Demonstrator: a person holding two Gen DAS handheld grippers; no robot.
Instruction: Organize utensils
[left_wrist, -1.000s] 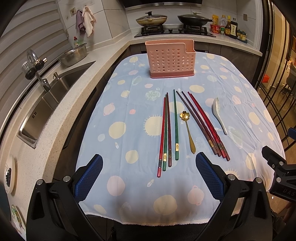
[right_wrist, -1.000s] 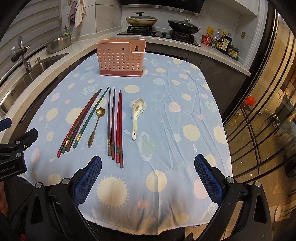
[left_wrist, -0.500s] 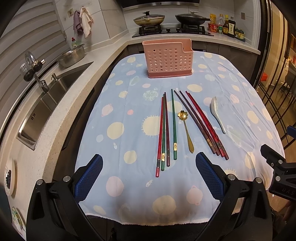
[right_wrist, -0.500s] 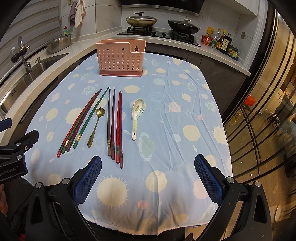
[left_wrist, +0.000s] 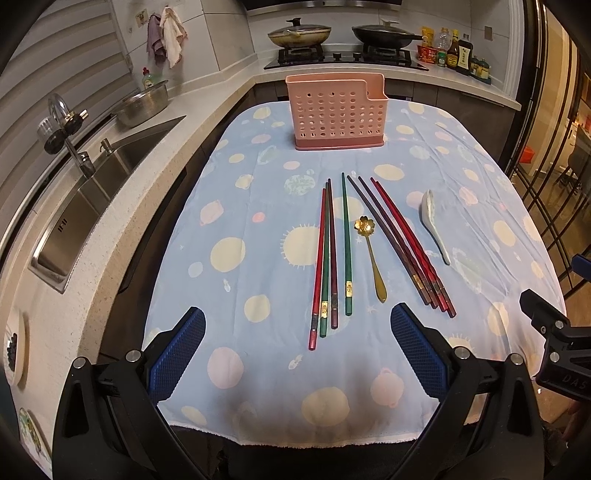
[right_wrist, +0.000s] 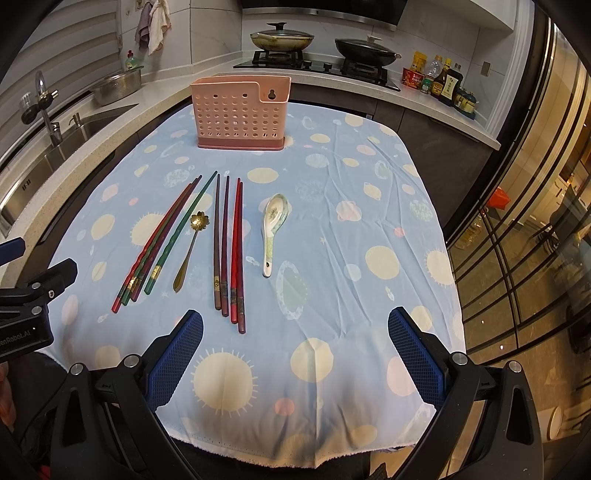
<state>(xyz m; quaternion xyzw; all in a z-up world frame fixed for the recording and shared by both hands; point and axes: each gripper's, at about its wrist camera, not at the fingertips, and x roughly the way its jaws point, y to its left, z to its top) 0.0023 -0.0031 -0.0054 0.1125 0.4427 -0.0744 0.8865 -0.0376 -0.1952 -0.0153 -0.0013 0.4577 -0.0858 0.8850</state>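
A pink perforated utensil holder (left_wrist: 337, 110) (right_wrist: 240, 112) stands upright at the far end of the table. In front of it lie red and green chopsticks (left_wrist: 328, 254) (right_wrist: 162, 240), a gold flower-headed spoon (left_wrist: 371, 254) (right_wrist: 190, 247), dark and red chopsticks (left_wrist: 402, 243) (right_wrist: 229, 247) and a white ceramic spoon (left_wrist: 434, 225) (right_wrist: 273, 225). My left gripper (left_wrist: 297, 354) hangs open over the near edge, just short of the red and green chopsticks. My right gripper (right_wrist: 295, 356) is open too, near the ends of the dark and red chopsticks. Both hold nothing.
A blue tablecloth (left_wrist: 258, 229) (right_wrist: 369, 206) with pale dots covers the table. A steel sink (left_wrist: 85, 206) and tap lie to the left. The stove with two pans (left_wrist: 299, 35) sits behind. Bottles (right_wrist: 439, 79) stand at the back right, and glass doors (right_wrist: 517, 221) close the right side.
The left gripper has drawn back and risen a little, so the utensils sit higher and smaller in its view. The right gripper has barely moved.
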